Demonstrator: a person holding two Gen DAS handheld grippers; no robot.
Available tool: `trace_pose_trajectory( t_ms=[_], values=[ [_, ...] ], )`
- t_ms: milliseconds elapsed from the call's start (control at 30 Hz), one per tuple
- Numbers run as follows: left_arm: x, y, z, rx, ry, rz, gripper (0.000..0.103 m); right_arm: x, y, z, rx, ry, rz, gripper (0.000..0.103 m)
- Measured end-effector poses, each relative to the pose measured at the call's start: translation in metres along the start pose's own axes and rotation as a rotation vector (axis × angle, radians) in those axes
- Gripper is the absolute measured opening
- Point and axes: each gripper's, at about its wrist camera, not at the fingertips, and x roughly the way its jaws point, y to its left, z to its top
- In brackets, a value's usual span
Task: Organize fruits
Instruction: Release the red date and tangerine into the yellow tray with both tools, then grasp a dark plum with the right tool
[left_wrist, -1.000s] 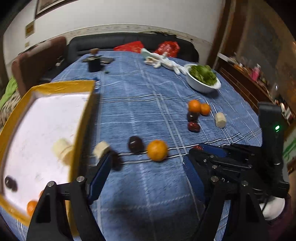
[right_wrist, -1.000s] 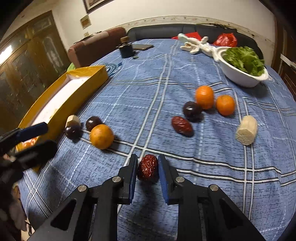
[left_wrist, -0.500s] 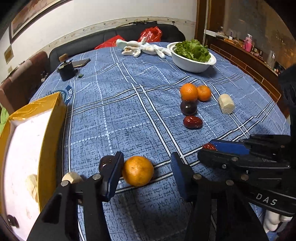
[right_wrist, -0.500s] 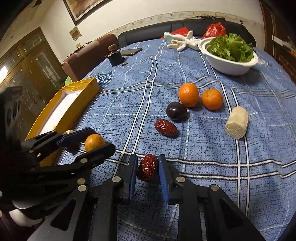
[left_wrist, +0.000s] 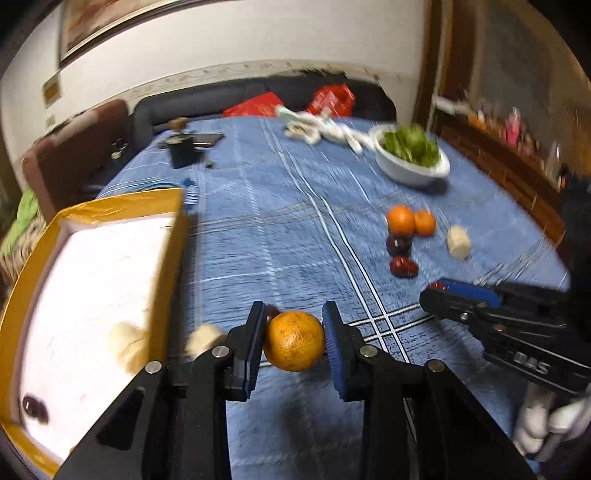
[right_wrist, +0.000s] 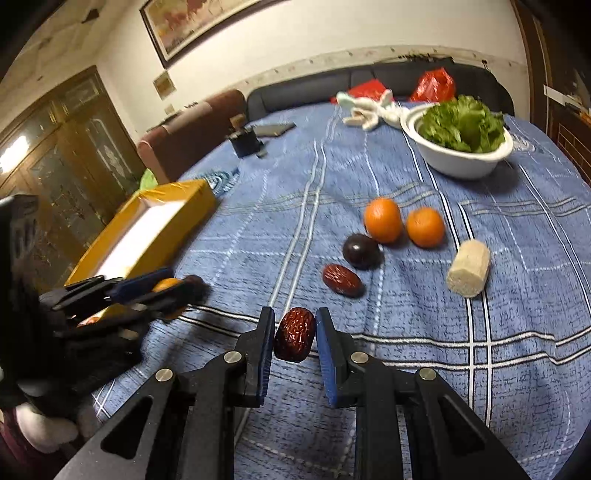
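Note:
My left gripper (left_wrist: 294, 341) is shut on an orange (left_wrist: 294, 340) just above the blue cloth, right of the yellow box (left_wrist: 173, 236). My right gripper (right_wrist: 294, 334) is shut on a red date (right_wrist: 294, 334), held above the cloth. The left gripper also shows at the left of the right wrist view (right_wrist: 147, 291), and the right gripper at the right of the left wrist view (left_wrist: 443, 291). Two oranges (right_wrist: 383, 220), a dark plum (right_wrist: 360, 250), another red date (right_wrist: 341, 279) and a pale cut piece (right_wrist: 469, 272) lie on the cloth.
The yellow box holds a pale piece (left_wrist: 127, 343) and a dark fruit (left_wrist: 33, 404). Another pale piece (left_wrist: 205, 338) and a dark fruit (left_wrist: 271, 312) lie beside the box. A white bowl of greens (right_wrist: 461, 162), a dark object (right_wrist: 245, 142) and gloves (right_wrist: 369, 110) stand farther back.
My left gripper has closed on the orange, which was between its open fingers half a second ago, and swung towards the yellow box. The right gripper still holds the date.

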Motion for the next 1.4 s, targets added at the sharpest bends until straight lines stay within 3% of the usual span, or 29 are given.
trace_pose_trajectory(
  t_ms=[133,233,333,467,667,733,833,900,1000,1233,1400],
  values=[
    [-0.046,0.047,-0.007,-0.121,-0.064,0.012,0.030,-0.004,0.001,-0.001,0.002,-0.019,0.003,0.025],
    [-0.068,0.093,-0.017,-0.218,-0.081,0.059,0.031,-0.001,0.000,0.002,0.058,0.014,0.097,0.025],
    [-0.076,0.139,-0.030,-0.321,-0.069,0.106,0.031,0.004,0.014,0.004,0.124,0.062,0.247,0.026],
    [-0.077,0.183,-0.042,-0.405,-0.053,0.159,0.031,0.011,0.066,0.012,0.080,0.097,0.340,0.026],
    [-0.071,0.217,-0.055,-0.484,-0.032,0.178,0.032,0.039,0.153,0.025,-0.054,0.152,0.376,0.026],
    [-0.074,0.222,-0.061,-0.505,-0.034,0.180,0.040,0.055,0.176,0.026,-0.086,0.179,0.375,0.026],
    [-0.086,0.224,-0.065,-0.504,-0.062,0.210,0.063,0.084,0.208,0.024,-0.127,0.222,0.357,0.027],
    [-0.098,0.224,-0.068,-0.500,-0.086,0.223,0.070,0.098,0.219,0.021,-0.126,0.253,0.356,0.029],
    [-0.114,0.224,-0.071,-0.507,-0.118,0.227,0.077,0.109,0.226,0.021,-0.098,0.264,0.368,0.056],
    [-0.135,0.218,-0.079,-0.524,-0.153,0.233,0.079,0.085,0.192,0.035,-0.047,0.190,0.338,0.057],
    [-0.131,0.196,-0.079,-0.491,-0.144,0.209,0.081,0.064,0.134,0.034,-0.013,0.147,0.211,0.057]
  ],
)
